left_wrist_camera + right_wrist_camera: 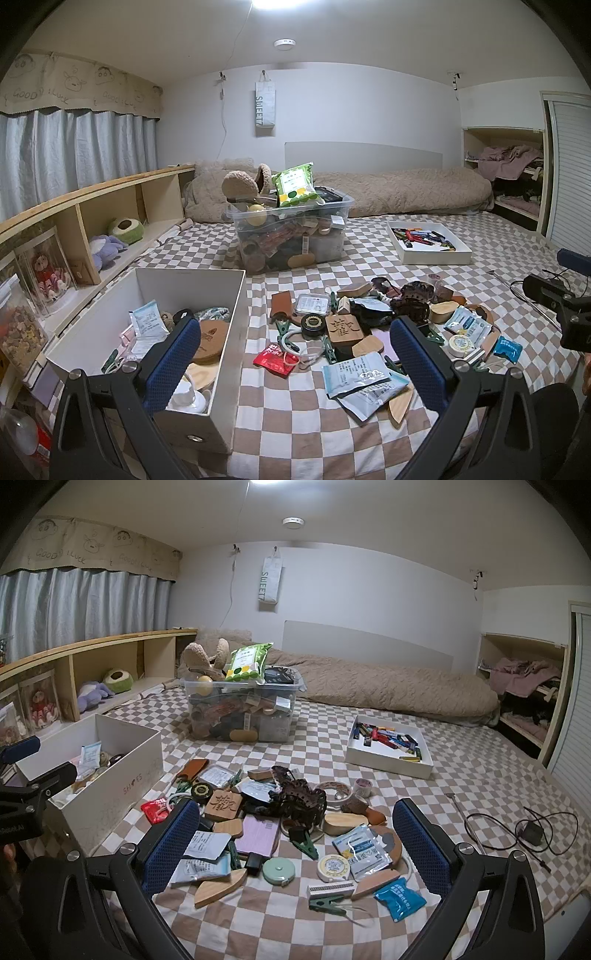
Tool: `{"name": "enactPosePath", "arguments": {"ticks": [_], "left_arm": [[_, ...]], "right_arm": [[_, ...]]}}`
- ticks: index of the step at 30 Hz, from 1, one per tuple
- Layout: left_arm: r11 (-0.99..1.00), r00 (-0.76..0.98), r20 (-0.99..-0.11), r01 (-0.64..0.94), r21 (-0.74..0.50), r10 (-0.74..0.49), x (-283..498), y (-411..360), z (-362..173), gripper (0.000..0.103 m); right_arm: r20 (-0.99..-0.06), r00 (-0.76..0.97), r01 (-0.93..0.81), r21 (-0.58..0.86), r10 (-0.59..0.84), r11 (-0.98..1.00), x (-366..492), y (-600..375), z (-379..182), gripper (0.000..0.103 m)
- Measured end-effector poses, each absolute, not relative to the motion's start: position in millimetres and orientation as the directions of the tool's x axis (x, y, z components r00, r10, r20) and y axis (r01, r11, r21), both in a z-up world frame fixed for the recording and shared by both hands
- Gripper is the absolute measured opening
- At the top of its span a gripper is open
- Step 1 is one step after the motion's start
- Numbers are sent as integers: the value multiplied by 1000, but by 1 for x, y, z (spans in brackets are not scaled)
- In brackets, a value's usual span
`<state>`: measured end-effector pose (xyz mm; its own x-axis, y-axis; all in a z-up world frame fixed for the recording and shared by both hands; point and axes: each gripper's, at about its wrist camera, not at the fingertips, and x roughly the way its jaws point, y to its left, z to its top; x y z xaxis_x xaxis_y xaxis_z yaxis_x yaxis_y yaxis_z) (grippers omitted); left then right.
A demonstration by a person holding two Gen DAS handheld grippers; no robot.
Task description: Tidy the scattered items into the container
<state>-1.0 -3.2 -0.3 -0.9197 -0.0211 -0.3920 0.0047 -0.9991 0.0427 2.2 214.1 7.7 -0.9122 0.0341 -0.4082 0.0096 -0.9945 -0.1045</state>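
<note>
A pile of scattered small items lies on the checkered bed: a carved wooden block, sachets, a green round tape measure, a blue packet, green clips and a dark hair claw. A white shoe box stands to the left of the pile and holds several items. My left gripper is open and empty, above the box's right wall and the pile's left side. My right gripper is open and empty above the pile.
A clear plastic bin full of things stands behind the pile. A flat white tray with pens lies at the right. A black cable with a plug lies on the bed at the right. Wooden shelves run along the left.
</note>
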Motion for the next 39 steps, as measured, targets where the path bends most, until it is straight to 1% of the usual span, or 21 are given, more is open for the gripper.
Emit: {"name": "enactPosePath", "arguments": {"ticks": [39], "left_arm": [[-999,-921,-390,-6,45,-12,4,-2,-3,103]], "right_arm": [[-418,-906,-13,-122,64,-992,3,211,5,103]]}}
